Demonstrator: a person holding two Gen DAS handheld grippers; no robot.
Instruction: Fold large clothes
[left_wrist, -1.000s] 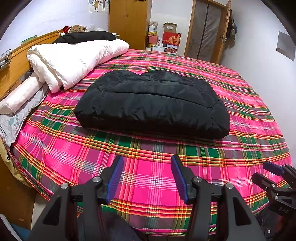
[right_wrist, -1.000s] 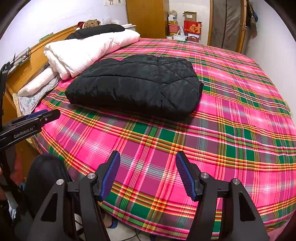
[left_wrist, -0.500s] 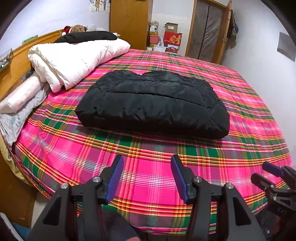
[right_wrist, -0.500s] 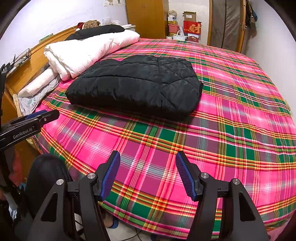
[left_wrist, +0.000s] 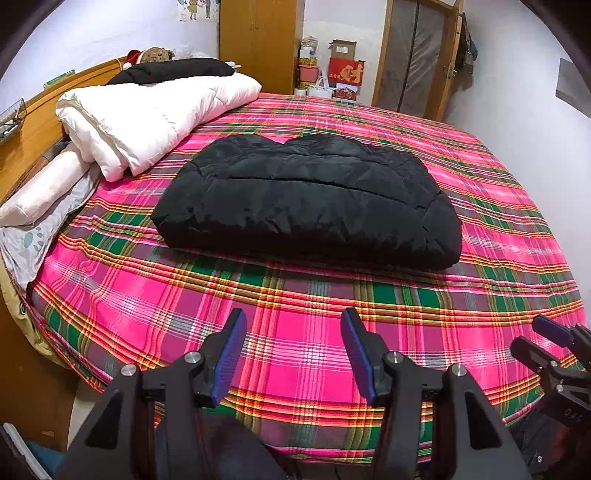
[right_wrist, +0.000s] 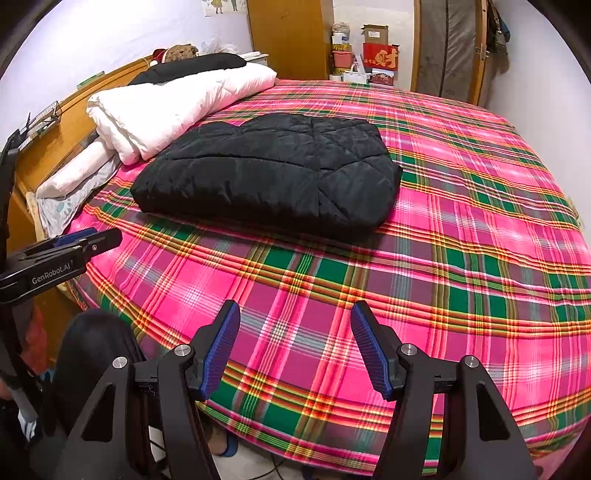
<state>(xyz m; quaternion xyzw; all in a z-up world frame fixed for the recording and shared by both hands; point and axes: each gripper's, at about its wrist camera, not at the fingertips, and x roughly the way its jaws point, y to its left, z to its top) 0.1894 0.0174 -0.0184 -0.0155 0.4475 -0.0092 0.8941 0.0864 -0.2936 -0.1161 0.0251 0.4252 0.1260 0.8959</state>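
Black jacket (left_wrist: 306, 199) folded on plaid bed (left_wrist: 295, 295). Left gripper (left_wrist: 291, 332) and right gripper (right_wrist: 295, 328) both spread wide, holding nothing, at bed edge.

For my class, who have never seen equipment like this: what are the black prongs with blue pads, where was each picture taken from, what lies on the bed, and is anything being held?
A person carries one hand-held gripper in each hand; a camera on each looks along its two fingers. One picture comes from the left hand-held gripper, the other from the right hand-held gripper. Both are open and hold nothing. On the plaid bed lies a folded black padded jacket, with a rolled white duvet by the headboard.
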